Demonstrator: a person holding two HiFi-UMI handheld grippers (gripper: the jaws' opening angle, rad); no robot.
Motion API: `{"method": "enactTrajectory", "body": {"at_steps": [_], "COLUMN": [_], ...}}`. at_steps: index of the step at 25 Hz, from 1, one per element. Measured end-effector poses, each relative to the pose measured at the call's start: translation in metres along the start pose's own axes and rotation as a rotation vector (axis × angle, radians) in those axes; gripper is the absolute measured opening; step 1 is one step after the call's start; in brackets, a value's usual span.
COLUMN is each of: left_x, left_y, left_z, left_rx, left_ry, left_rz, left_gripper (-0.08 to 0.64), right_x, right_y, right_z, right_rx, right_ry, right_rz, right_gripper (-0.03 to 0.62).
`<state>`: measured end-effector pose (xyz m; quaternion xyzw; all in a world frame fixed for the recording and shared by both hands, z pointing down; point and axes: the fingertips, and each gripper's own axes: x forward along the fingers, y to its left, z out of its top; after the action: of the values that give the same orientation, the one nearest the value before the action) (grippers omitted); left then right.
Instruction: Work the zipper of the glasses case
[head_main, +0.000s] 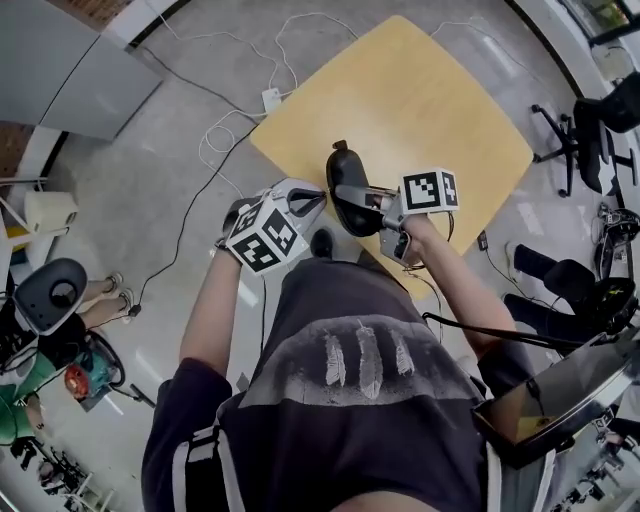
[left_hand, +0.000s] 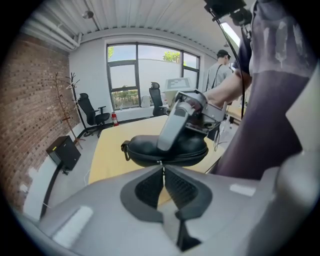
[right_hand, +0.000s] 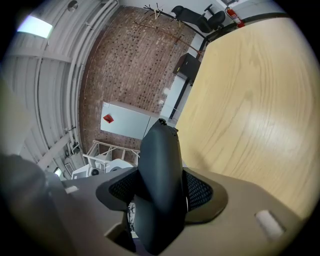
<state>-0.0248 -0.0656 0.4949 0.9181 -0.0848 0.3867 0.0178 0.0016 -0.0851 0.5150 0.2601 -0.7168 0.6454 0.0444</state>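
A black zippered glasses case (head_main: 347, 190) hangs over the near edge of the yellow wooden table (head_main: 430, 110). My right gripper (head_main: 368, 203) is shut on it from the right, its pads pressing both flat sides of the case (right_hand: 157, 165). My left gripper (head_main: 316, 203) comes in from the left. In the left gripper view the case (left_hand: 142, 149) lies crosswise just beyond the left gripper (left_hand: 163, 172), which is shut on the thin zipper pull (left_hand: 162, 166) hanging from the case's seam. One right gripper finger (left_hand: 172, 125) crosses the case's top.
The tabletop (right_hand: 250, 100) stretches bare behind the case. On the floor lie a white power strip (head_main: 271, 98) and cables. Office chairs (head_main: 590, 130) stand at the right, and a person (left_hand: 217, 70) stands at the back.
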Motion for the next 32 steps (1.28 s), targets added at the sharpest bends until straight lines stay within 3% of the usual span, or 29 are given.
{"method": "enactTrajectory", "body": {"at_steps": [4,11,24,32], "left_x": [0.001,0.002,0.016,0.03], "left_y": [-0.006,-0.015,-0.046,-0.05], "left_z": [-0.001,-0.008,-0.002,-0.007], "left_rx": [-0.111,-0.074,-0.065,-0.019], "left_ry": [-0.058,-0.017,-0.035,0.012], "left_rz": [-0.053,-0.093,-0.161,-0.148], "left_gripper": [0.006,0.005,0.003,0.005], "right_x": [0.002,0.005,0.002,0.005], "right_y": [-0.003,-0.008,-0.022,-0.034], "right_z": [0.0,0.0,0.019,0.027], "right_rx": [-0.022,0.007,-0.003,-0.029], "right_ry": [-0.019,-0.062,-0.123,-0.136], "right_rz": [-0.026,-0.032,-0.097,-0.163], "right_gripper": [0.281,0.281,0.282,0.284]}}
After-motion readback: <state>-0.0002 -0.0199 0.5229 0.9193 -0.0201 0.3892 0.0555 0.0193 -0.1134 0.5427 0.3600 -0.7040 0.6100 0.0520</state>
